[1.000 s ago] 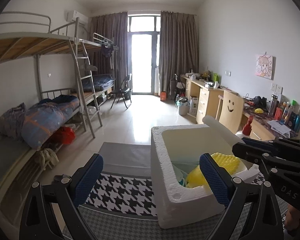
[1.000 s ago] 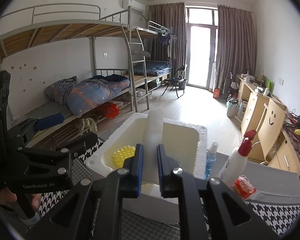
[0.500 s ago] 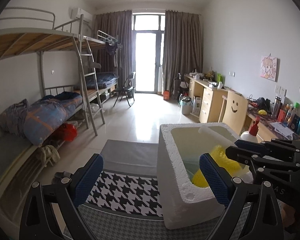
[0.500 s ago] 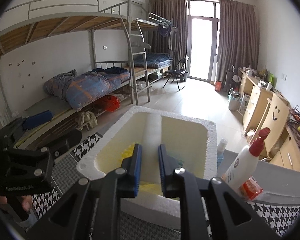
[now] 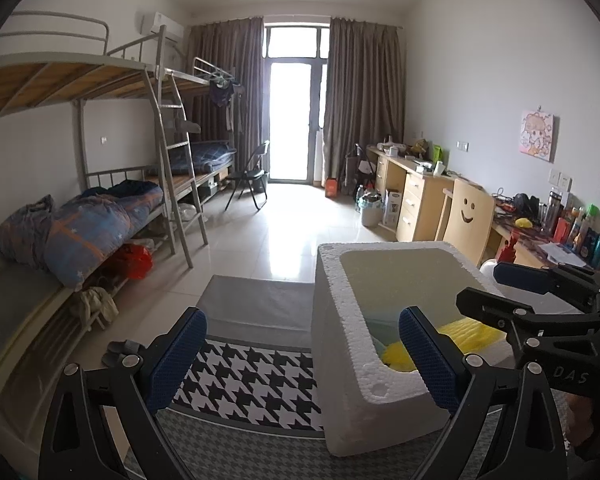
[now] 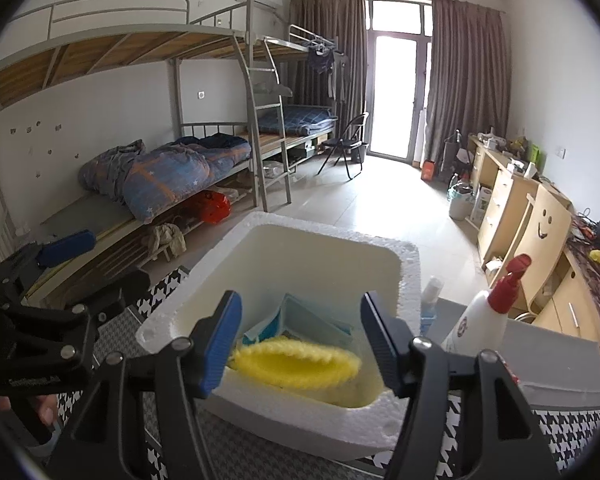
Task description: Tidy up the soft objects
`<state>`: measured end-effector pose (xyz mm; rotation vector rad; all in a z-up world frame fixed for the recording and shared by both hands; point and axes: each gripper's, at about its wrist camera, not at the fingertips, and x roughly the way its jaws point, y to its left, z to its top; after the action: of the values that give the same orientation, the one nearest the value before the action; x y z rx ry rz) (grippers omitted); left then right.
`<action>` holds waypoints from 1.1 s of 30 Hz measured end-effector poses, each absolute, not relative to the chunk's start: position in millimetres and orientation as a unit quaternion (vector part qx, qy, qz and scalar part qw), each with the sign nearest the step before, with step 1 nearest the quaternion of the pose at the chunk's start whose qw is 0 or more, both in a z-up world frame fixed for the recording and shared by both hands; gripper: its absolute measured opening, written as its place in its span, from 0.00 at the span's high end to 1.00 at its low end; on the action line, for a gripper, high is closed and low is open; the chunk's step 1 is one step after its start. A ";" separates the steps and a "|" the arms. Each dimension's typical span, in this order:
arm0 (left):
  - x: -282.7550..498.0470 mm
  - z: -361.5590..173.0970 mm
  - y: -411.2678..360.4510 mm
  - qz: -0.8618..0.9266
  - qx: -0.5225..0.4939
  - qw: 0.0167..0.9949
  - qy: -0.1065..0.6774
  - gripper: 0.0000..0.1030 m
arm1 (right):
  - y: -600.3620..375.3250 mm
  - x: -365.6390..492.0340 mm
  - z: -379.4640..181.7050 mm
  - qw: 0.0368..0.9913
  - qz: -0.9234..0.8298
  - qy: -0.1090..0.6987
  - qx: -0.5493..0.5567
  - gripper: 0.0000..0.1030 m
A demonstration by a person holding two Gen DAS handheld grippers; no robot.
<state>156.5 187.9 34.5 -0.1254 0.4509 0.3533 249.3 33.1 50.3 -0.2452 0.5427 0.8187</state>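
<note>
- From the right wrist view I looked straight down into the foam box (image 6: 408,276): a yellow fuzzy soft object (image 6: 296,364) lay at the bottom with a blue face mask (image 6: 312,316) behind it; a white spray bottle (image 6: 480,320) stood just beside the box.
- The left wrist view gave me only a yellow sliver inside the box (image 5: 340,276), but showed the houndstooth mat (image 5: 252,380) on the tabletop.
- My right gripper (image 6: 300,340) hovered over the box, tilted downward, jaws opening with nothing between the pads.
- My left gripper (image 5: 300,356) sat wide apart and empty, beside the box's near corner.
</note>
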 end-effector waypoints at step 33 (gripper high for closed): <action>126.3 55.3 135.9 0.144 -0.033 0.968 0.203 0.05 | -25.0 210.8 68.5 0.904 0.363 0.210 -0.081 0.13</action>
<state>126.3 135.9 55.3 -0.0671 0.4103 0.2913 210.8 -25.0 68.5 -0.1678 0.4349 0.7495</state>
